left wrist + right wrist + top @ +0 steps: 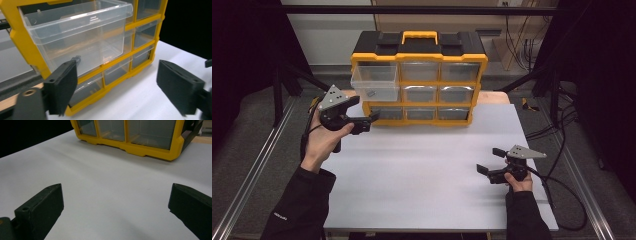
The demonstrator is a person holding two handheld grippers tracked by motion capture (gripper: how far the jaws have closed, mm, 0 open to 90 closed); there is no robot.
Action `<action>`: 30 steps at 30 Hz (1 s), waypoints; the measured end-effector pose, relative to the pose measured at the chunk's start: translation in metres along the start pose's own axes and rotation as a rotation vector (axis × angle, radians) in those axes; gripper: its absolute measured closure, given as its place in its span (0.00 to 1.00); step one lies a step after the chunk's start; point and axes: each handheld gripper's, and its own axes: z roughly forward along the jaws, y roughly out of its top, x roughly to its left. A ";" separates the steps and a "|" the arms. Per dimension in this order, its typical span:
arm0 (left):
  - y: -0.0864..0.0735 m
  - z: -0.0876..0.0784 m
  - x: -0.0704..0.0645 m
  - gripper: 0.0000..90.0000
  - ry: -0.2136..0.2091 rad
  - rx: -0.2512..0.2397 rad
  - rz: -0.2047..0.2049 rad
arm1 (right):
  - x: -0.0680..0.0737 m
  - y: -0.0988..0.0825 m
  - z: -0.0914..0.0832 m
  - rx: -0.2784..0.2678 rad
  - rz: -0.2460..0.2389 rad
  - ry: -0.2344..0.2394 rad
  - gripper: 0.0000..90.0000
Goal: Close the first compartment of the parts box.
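A: Status? Top-left drawer is pulled out of the organizer at the far side, small grey part inside.
B: Left gripper just below it, jaws apart, nothing held. Right gripper released, near right. Closing the drawer looks pending.

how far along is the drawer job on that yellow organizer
Done: the top-left clear drawer of the yellow organizer is already pulled out, and a small dark part lies inside it. In hand: the left claw sits open just below that drawer, gripping nothing. The right claw waits open over the white table. Left, probably: taking the part out or pushing the drawer shut; the other drawers are closed.
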 end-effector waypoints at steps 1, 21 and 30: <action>-0.001 0.000 0.000 0.21 0.001 0.002 -0.002 | 0.000 0.000 0.000 0.000 0.000 -0.001 0.01; -0.003 0.009 0.004 0.61 0.014 0.012 -0.020 | 0.000 0.000 0.000 0.001 -0.002 -0.002 0.01; -0.001 0.014 0.009 0.85 0.035 0.013 -0.009 | 0.000 0.000 0.000 -0.001 -0.001 0.000 0.01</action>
